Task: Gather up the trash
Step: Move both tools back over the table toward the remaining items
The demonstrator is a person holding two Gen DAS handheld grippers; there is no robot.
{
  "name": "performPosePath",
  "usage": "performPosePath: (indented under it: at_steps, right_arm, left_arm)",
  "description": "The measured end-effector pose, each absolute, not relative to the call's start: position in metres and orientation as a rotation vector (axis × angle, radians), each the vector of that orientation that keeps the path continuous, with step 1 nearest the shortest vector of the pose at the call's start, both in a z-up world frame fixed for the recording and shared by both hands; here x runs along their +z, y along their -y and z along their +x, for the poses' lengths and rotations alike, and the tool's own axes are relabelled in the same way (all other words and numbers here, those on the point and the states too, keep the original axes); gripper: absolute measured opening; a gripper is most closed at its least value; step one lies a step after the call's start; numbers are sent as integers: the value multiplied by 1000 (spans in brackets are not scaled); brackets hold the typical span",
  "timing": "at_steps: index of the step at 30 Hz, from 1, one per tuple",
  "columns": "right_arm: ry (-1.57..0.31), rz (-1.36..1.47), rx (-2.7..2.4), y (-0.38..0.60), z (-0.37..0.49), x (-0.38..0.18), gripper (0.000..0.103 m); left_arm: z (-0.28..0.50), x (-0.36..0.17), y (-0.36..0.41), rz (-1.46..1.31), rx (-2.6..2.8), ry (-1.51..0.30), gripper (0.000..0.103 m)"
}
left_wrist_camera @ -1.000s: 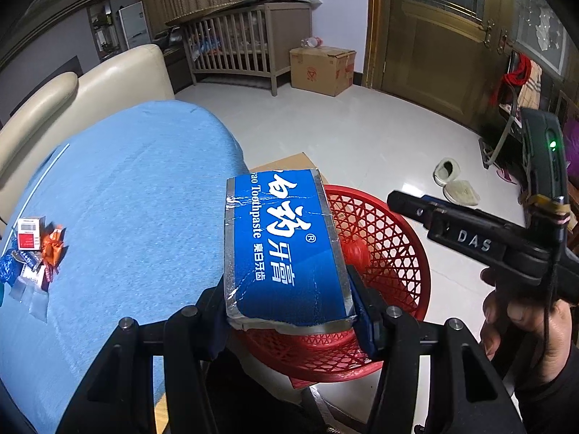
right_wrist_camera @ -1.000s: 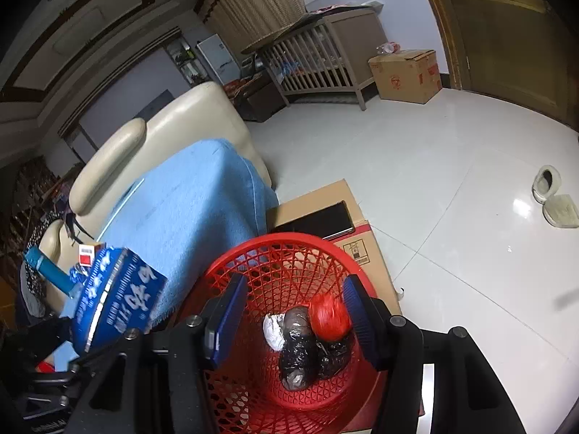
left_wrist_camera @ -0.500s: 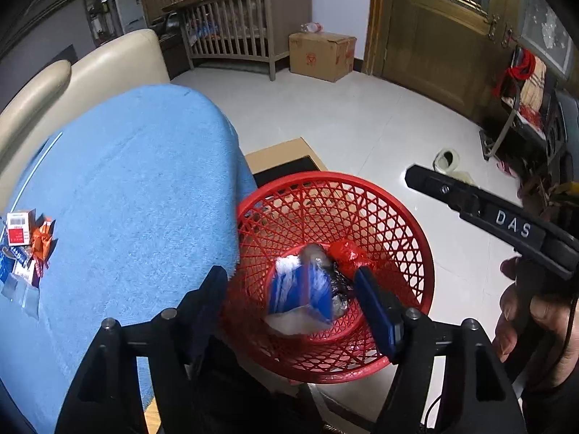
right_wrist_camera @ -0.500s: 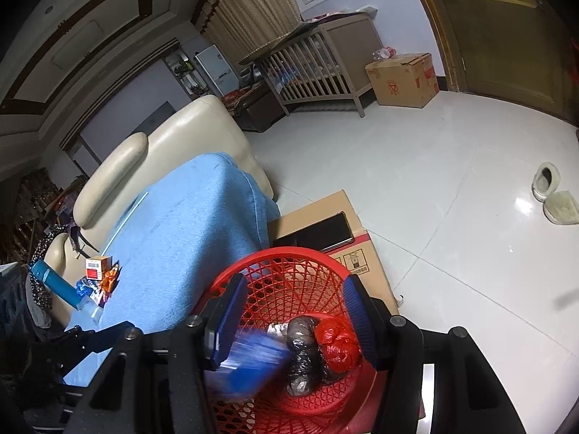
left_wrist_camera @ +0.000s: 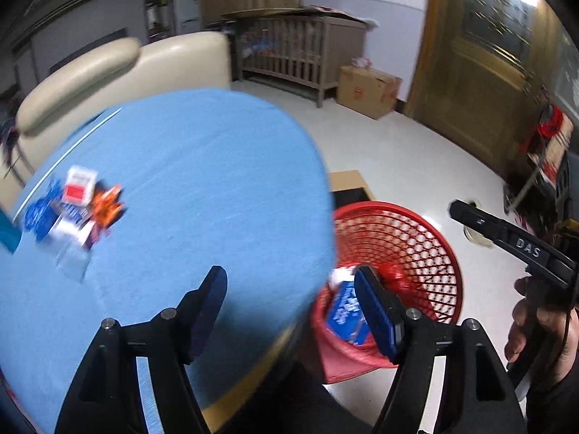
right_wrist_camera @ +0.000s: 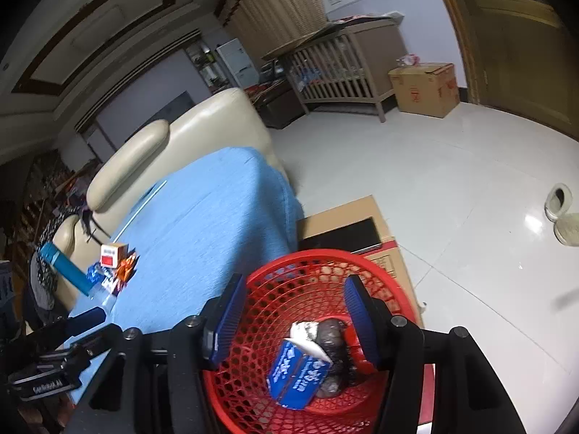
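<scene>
Blue toothpaste box (right_wrist_camera: pixel 298 374) lies in the red basket (right_wrist_camera: pixel 286 282) on the bagged trash. Your left gripper (left_wrist_camera: pixel 289 300) and right gripper (right_wrist_camera: pixel 295 311) both gape wide, empty. Remaining wrappers (left_wrist_camera: pixel 77 209) sit on the blue-covered table (left_wrist_camera: pixel 202 188).

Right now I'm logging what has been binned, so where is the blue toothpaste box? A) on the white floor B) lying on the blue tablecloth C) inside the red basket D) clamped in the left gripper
C: the blue toothpaste box lies in the red basket on dark bagged trash.
</scene>
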State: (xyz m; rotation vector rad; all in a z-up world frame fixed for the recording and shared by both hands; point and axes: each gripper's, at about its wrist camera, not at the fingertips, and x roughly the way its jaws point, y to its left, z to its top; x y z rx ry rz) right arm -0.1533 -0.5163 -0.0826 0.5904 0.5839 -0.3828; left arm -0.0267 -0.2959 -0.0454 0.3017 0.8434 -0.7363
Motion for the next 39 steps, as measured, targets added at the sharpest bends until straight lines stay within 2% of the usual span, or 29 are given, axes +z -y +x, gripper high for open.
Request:
performPosePath:
  at_steps: [22,25,32,39]
  right_arm:
    - [-733,329,-96,372,-54,-64,60]
    - [-758,308,-62,354,-40,-67,60]
    - [-804,281,-27,331,-21,-77,60]
    - [-831,301,-54,338,-16,-88,60]
  left_arm:
    - [32,-72,109,-43,-364,-877,74]
    - [40,-75,92,-99,-319,-892,76]
    - [64,-76,91,-178,-312,-902,78]
    - [110,-66,130,-184,-290,-904,78]
